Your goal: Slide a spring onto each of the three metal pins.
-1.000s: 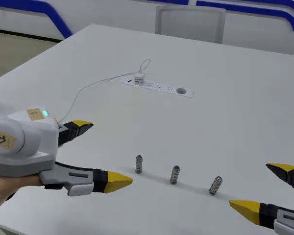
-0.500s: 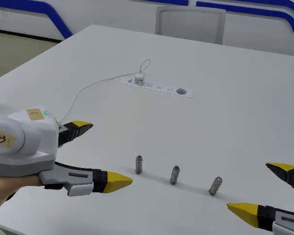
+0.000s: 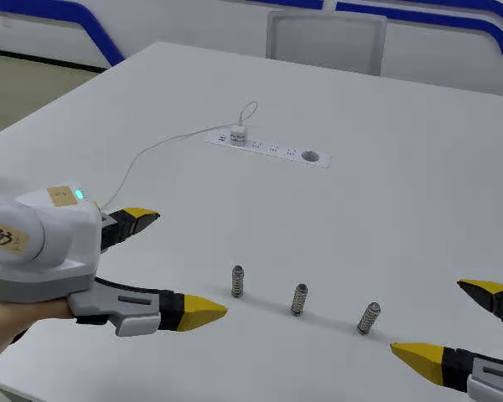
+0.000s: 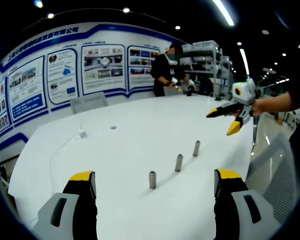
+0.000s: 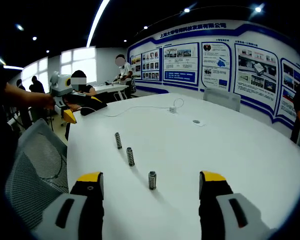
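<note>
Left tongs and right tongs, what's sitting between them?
In the head view, a row of three upright spring-covered pins stands on the white table between the left tongs and the right tongs.

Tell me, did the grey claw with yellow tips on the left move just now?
No. The yellow-tipped left gripper lies just as far left of the nearest coiled metal spring as in the earlier head views.

Bright, sharp; fisheye-warped gripper views

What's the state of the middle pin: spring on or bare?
Spring on: coils ring the middle pin in the head and right gripper views.
</note>
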The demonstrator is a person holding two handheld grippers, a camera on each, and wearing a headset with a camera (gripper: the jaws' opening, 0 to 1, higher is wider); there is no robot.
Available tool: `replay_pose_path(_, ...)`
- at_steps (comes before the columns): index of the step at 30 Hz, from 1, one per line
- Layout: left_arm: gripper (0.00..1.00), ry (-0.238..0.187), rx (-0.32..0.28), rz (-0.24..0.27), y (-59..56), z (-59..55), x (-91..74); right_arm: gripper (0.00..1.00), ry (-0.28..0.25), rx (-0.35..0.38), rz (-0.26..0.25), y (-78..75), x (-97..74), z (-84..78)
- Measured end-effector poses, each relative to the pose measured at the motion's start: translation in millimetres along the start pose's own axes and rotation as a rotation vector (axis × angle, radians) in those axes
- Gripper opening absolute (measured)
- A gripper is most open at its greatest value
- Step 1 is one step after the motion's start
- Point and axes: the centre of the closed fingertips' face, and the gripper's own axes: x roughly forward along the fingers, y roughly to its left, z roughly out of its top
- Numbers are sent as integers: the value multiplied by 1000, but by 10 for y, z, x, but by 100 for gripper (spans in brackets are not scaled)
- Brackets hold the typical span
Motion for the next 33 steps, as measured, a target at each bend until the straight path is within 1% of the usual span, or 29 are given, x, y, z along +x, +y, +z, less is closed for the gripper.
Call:
replay_pose_path(12, 100, 4, 1, -1, -10, -12, 3, 79, 1, 7, 3, -8, 3, -10)
replay_pose_path(20, 100, 10, 1, 0, -14, -30, 1, 78, 11, 13, 9, -16, 14, -54)
replay_pose_path(33, 100, 7, -5, 0, -3, -36, 2, 78, 13, 8, 13, -22, 38, -44)
